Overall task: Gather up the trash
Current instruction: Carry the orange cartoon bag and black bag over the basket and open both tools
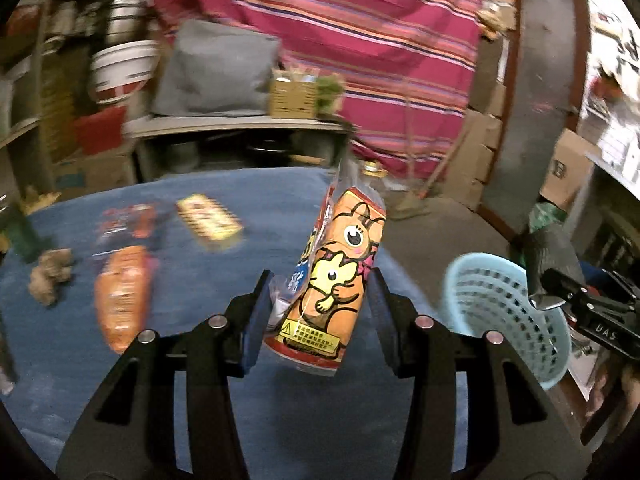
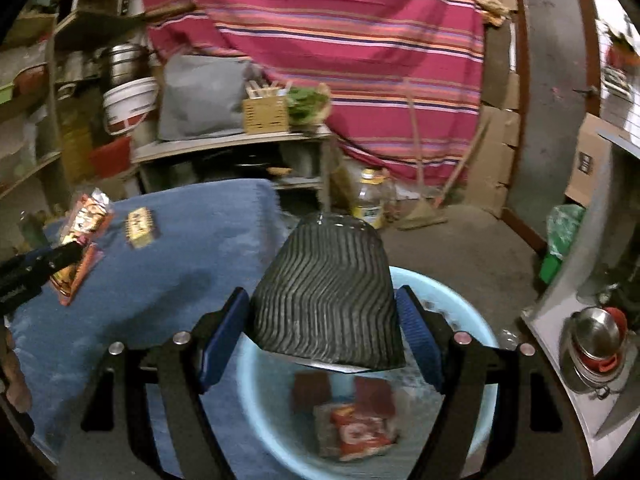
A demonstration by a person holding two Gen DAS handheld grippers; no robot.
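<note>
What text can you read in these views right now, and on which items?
"DAS": white letters on the right gripper body, left wrist view; the rest is cut off.
Cartoon snack wrapper in the left gripper: yellow warning panel and blue characters, too small to read.
Orange packet, yellow patterned packet on the blue cloth: blurred.
Red packet in the basket: unreadable.

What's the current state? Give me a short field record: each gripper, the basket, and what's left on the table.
left gripper: shut on cartoon snack wrapper, held above the blue table
right gripper: shut on black ribbed object, above the basket
basket: light blue, holds red wrappers
left on table: orange packet, yellow packet, brown clump
</note>
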